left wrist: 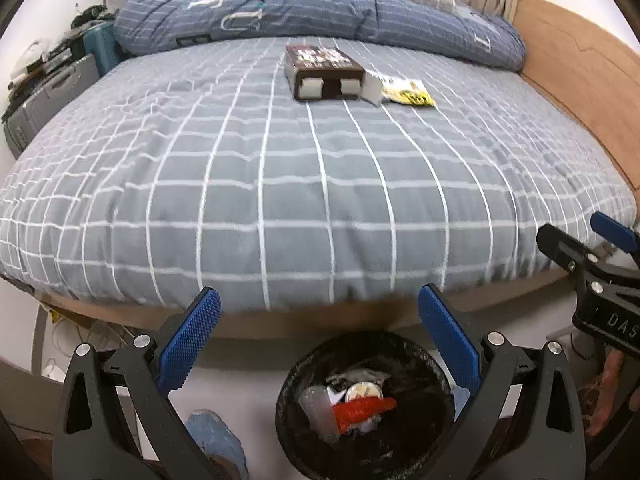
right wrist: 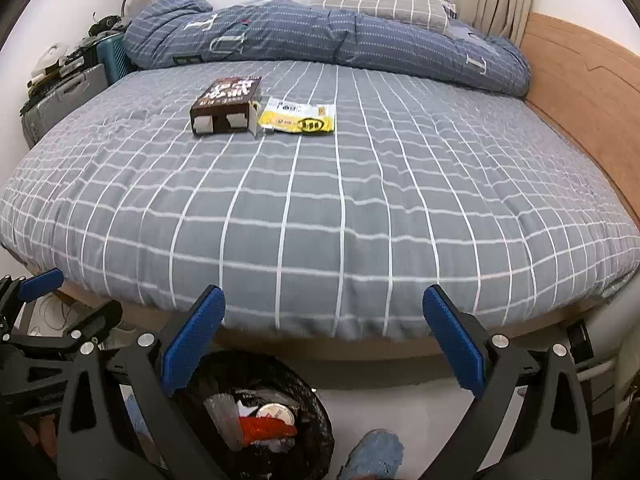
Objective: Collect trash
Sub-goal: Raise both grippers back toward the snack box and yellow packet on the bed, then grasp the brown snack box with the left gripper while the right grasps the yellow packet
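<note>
Sitting at bottom centre of the left wrist view: bin (left wrist: 365, 408), black-lined, on the floor just in front of the bed (left wrist: 304, 184).
Bin contents: a red wrapper (left wrist: 362, 409), a round can top (left wrist: 363, 392), clear plastic (left wrist: 320, 408) and crumpled scraps are lying inside.
Left gripper (left wrist: 319, 342): jaws are standing wide with nothing between them, hanging over the bin.
Right gripper (right wrist: 324, 344): jaws are standing wide and holding nothing, its left finger hanging over the bin's rim at lower left of its view.
Trash on bed: a brown box (right wrist: 226, 106) is lying in the upper middle, its end flap hanging open.
Beside it: a yellow packet (right wrist: 298, 120) is lying flat, touching the box's open flap.
Behind them: a blue duvet (right wrist: 320, 40) is lying bunched across the top.
</note>
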{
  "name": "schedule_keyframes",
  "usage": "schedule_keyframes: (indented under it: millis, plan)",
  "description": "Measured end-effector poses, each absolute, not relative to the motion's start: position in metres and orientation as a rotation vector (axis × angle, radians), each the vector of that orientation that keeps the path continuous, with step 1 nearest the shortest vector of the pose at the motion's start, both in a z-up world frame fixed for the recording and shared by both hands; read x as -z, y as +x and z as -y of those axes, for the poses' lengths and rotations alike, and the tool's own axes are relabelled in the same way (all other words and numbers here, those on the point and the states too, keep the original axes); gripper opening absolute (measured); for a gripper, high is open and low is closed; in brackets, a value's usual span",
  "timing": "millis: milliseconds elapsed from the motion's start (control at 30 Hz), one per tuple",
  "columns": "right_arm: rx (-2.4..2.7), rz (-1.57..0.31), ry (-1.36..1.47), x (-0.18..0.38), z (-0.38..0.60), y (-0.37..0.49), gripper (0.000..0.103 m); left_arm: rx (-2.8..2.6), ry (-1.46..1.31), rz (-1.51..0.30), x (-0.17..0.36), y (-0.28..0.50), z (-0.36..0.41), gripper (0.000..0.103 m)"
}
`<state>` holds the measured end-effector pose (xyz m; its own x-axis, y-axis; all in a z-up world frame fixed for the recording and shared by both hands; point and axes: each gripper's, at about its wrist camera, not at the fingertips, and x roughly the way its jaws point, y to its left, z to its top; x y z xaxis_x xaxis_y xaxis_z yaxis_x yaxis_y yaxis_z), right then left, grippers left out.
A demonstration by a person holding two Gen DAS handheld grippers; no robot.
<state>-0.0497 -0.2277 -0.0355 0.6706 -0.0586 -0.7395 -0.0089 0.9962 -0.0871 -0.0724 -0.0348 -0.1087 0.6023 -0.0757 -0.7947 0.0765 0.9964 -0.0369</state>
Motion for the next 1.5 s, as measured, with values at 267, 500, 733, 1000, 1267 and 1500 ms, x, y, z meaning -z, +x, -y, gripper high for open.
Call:
schedule_keyframes:
  millis: [267, 500, 733, 1000, 1267, 1500]
  plan:
    - [0.041, -0.793, -0.050, 0.025, 0.230, -0.020, 0.095, 0.064, -0.022, -0.872, 0.092, -0.039, 0.028, 0.097]
    - [0.043, -0.757, -0.047, 0.015, 0.230, 0.012, 0.095, 0.050, -0.020, -0.833, 0.078, -0.005, 0.023, 0.097]
    - [0.044, -0.748, -0.061, 0.013, 0.228, 0.043, 0.095, 0.023, -0.034, -0.818, 0.071, 0.031, 0.012, 0.097]
    - [0.070, -0.719, -0.075, 0.006, 0.240, 0.086, 0.095, 0.040, -0.021, -0.808, 0.069, 0.072, 0.019, 0.097]
    - [0.094, -0.742, -0.055, 0.011, 0.258, 0.131, 0.095, 0.071, -0.013, -0.816, 0.072, 0.130, 0.045, 0.097]
    - [0.095, -0.757, -0.084, 0.020, 0.263, 0.162, 0.095, 0.083, 0.012, -0.842, 0.079, 0.181, 0.066, 0.097]
